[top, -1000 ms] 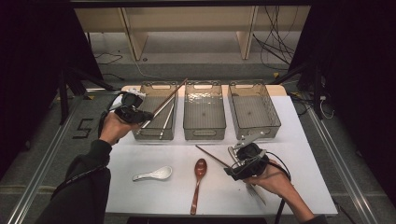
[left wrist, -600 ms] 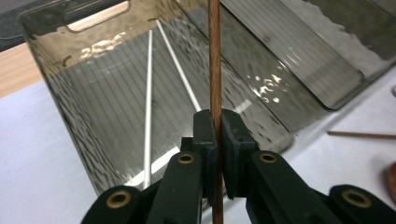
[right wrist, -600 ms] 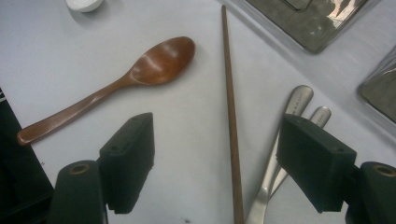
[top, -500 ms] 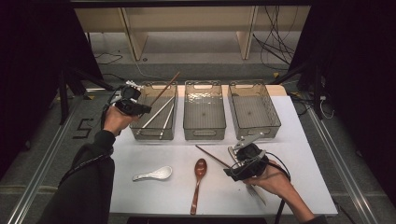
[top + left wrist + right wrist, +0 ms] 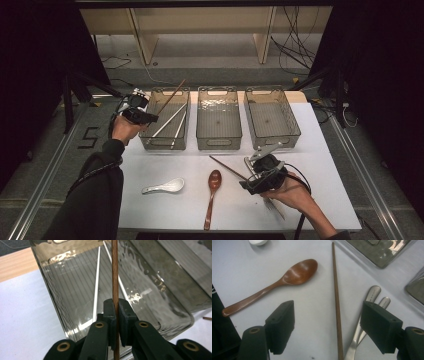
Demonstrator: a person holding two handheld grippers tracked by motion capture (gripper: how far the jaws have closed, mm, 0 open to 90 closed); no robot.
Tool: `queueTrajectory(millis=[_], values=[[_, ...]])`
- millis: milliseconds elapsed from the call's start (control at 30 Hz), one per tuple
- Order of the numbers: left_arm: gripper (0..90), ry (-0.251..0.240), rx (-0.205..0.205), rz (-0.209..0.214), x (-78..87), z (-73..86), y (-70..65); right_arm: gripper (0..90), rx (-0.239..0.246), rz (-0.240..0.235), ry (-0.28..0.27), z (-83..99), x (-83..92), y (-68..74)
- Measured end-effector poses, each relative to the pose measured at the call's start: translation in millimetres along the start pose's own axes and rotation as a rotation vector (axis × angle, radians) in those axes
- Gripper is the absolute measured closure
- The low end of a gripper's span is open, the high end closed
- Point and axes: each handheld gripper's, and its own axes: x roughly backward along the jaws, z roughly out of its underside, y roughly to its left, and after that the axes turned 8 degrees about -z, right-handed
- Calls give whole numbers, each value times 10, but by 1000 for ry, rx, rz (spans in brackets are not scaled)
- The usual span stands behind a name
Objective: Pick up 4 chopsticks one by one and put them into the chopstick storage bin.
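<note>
The left hand-held gripper (image 5: 117, 315) is clenched on a brown chopstick (image 5: 114, 270), poised over the far-left bin (image 5: 150, 142) that already holds two pale chopsticks (image 5: 167, 122). The step looks like sorting; next it must lower and release. The right hand-held gripper (image 5: 329, 327) gapes, empty, over the second brown chopstick (image 5: 336, 302) on the counter (image 5: 320, 150).

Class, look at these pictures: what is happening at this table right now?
A person is sorting cutlery into clear bins with two handheld grippers. The left gripper is shut on a brown chopstick, holding it over the left bin, where two pale chopsticks already lie. The right gripper hovers open over a second brown chopstick on the table, beside metal utensil handles. A wooden spoon and a white spoon wait on the white mat.
</note>
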Motion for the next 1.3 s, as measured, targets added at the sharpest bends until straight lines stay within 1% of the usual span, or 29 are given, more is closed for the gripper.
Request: queueTrajectory(millis=[167, 300, 400, 500, 533, 600, 700, 767, 900, 933, 967, 1000, 1033, 1167, 1233, 1300], values=[[847, 1, 11, -6, -32, 4, 23, 285, 7, -2, 0, -4, -3, 3], [846, 7, 9, -14, -56, -12, 31, 285, 4, -4, 2, -1, -2, 2], [845, 7, 20, -16, -82, -11, 20, 285, 7, -3, 4, -4, 0, 7], [837, 2, 20, -26, -107, 4, 9, 285, 7, -4, 4, -3, 3, 2], [821, -3, 26, -29, -112, 8, 6, 285, 9, -4, 3, -2, 4, 2], [727, 1, 32, -34, -119, 13, -9, 285, 9, -5, 3, -1, 4, 2], [597, 4, 45, -5, -88, 7, -44, 285, 9, -5, 3, -1, 6, 0], [520, -12, 53, 17, -42, 2, -79, 285, 7, -5, 2, -2, 6, -3], [371, -36, 44, 62, 75, 16, -176, 285, -2, -4, 3, -5, 15, 0], [341, -35, 37, 74, 107, 22, -195, 285, -1, -4, 3, -5, 15, -1], [314, -44, 37, 82, 139, 32, -220, 285, -1, -4, 4, -5, 14, -2], [291, -50, 36, 92, 173, 42, -247, 285, -1, -3, 5, -5, 12, -4], [275, -53, 27, 104, 214, 54, -271, 285, -2, -3, 6, -4, 11, -5], [238, -87, 5, 148, 378, 116, -380, 285, -2, 2, 2, -8, 12, -24], [221, -95, 7, 184, 461, 166, -439, 285, -9, 2, 5, -9, 13, -30], [202, -103, -16, 208, 535, 230, -515, 285, -11, 4, 10, -9, 5, -41]])
